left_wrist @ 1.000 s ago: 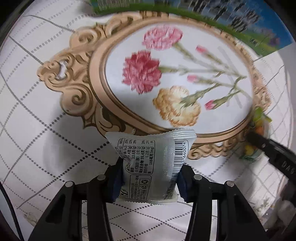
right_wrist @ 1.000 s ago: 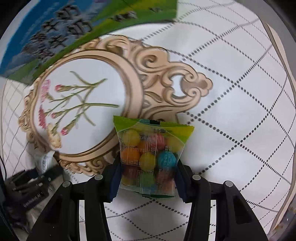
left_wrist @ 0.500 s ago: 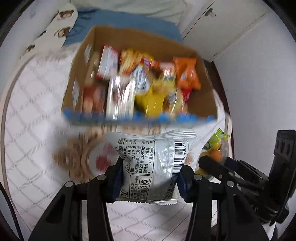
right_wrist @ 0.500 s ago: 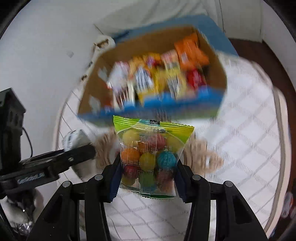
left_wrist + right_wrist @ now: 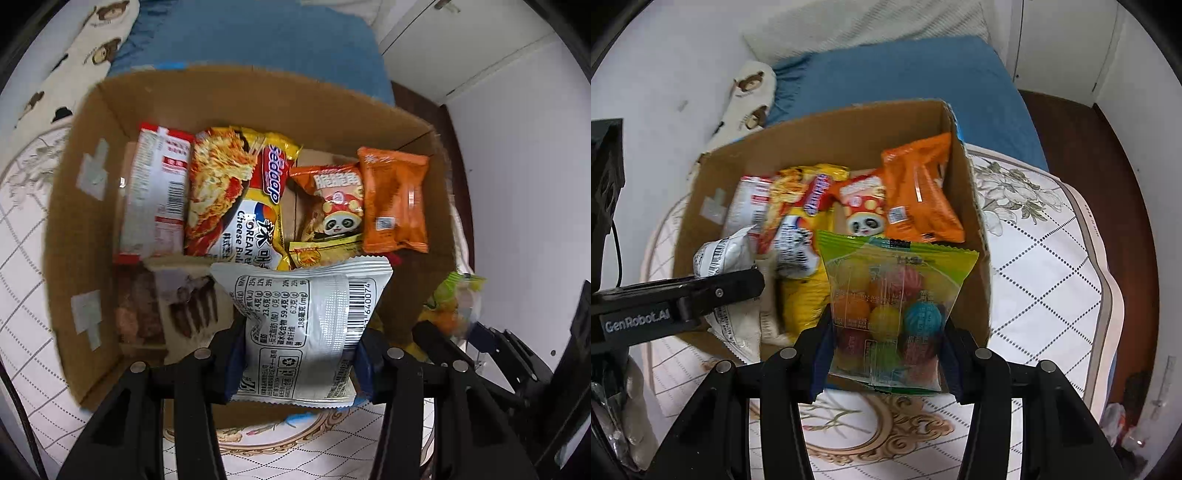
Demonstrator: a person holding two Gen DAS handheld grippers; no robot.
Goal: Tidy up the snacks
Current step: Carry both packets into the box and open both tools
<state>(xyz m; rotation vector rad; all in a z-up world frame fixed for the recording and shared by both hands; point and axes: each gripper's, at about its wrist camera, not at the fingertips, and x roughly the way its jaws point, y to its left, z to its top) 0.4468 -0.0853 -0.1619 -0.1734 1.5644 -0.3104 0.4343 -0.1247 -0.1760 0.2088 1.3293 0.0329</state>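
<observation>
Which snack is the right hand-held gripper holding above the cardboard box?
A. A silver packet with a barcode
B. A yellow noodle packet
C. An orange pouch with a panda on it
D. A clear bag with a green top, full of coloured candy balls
D: in the right wrist view the right hand-held gripper is shut on the candy bag, clear with a green top, in front of the cardboard box.

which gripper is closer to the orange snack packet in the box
Right. The right gripper is near the box's side where the orange packet lies; the left gripper is on the opposite side.
</observation>
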